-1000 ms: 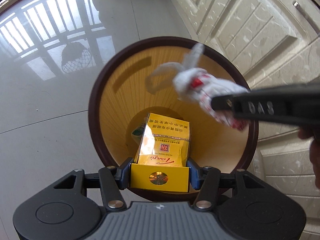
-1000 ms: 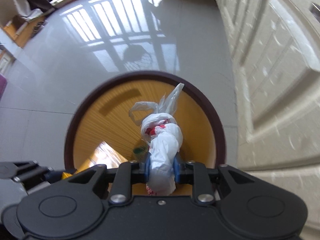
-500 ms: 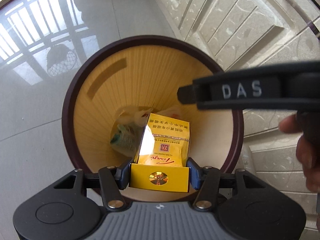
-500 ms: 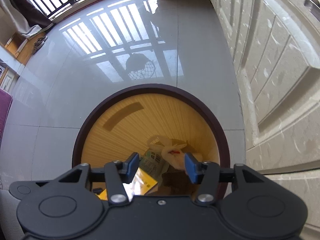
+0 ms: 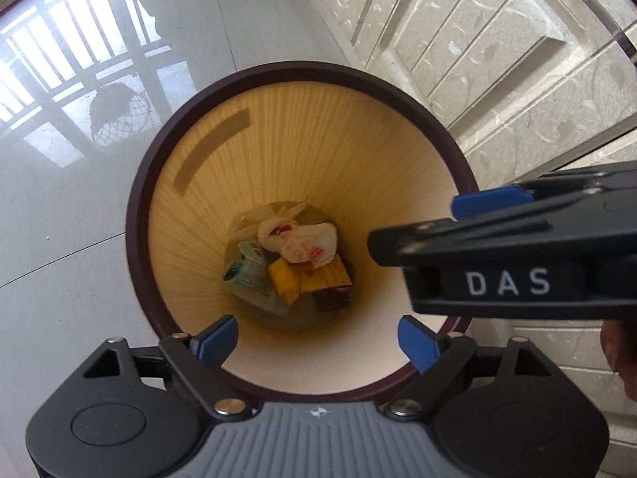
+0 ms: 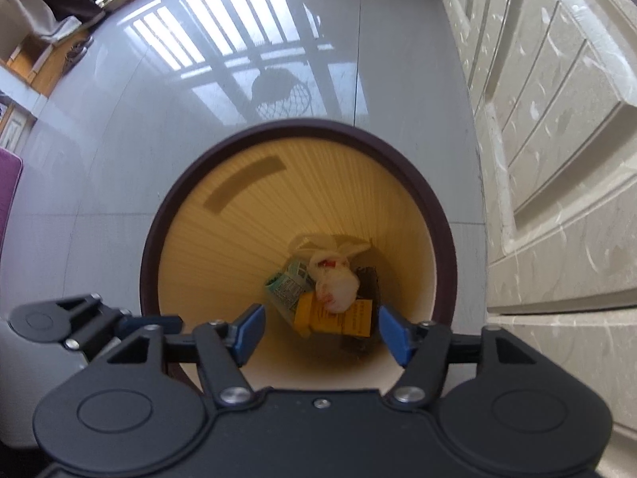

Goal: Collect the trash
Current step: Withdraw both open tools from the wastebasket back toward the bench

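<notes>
Yellow carton [image 5: 308, 279], knotted white bag [image 5: 302, 241] and green packet [image 5: 251, 275] lie at bottom of the bin [image 5: 137, 215], which stands on the floor [image 5: 59, 239] beside a cabinet [image 5: 497, 59]. Left tongs [image 5: 318, 336] and right tongs [image 6: 318, 328], jaws just opening, spread wide, empty, over bin's mouth. Risk: tongs close together above the rim; lifting away carelessly could knock each other or tip the bin.

Bright daylight, strong fisheye bend

Window light glared off the glossy floor [image 6: 247, 51] in barred reflections; the bin [image 5: 302, 167] glowed warm inside, its bottom dimmer. Edges curved heavily, and the trash [image 5: 286, 263] looked slightly soft.
</notes>
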`<state>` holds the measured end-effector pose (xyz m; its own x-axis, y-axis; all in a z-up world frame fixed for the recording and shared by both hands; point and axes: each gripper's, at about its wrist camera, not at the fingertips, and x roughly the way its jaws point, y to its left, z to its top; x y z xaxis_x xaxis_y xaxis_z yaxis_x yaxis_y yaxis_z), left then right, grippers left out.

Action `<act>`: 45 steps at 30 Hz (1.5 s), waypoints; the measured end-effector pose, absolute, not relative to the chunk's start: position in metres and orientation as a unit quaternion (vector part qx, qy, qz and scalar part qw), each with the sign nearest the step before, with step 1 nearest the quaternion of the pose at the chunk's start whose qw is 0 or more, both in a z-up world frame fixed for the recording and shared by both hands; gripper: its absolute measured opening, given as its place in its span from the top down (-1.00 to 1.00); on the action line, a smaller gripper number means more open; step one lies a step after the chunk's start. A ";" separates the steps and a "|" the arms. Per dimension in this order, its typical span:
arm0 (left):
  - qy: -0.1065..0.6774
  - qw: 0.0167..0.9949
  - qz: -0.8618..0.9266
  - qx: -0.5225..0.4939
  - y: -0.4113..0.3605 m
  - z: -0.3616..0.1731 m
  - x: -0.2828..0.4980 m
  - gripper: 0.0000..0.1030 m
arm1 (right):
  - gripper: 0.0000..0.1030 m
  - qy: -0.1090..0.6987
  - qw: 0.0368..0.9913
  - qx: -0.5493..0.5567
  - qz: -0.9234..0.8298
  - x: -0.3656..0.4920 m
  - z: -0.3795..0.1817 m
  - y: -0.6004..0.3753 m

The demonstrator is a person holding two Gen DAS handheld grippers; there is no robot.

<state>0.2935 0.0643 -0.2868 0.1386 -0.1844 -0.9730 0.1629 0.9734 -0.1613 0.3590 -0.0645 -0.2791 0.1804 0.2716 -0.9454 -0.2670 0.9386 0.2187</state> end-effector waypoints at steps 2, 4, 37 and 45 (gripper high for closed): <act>0.648 0.753 -0.113 -0.007 0.066 -0.284 0.291 -0.77 | -0.35 0.620 0.766 -0.002 0.173 0.357 -0.279 -0.066; 0.648 0.753 -0.113 -0.005 0.067 -0.282 0.290 -0.80 | -0.38 0.621 0.765 -0.007 0.169 0.355 -0.277 -0.067; 0.619 0.782 -0.072 -0.020 0.087 -0.191 0.244 -1.00 | -1.00 0.559 0.816 -0.034 0.145 0.302 -0.173 -0.079; 0.599 0.798 -0.056 -0.029 0.092 -0.144 0.227 -1.00 | -1.00 0.524 0.839 -0.046 0.139 0.284 -0.124 -0.085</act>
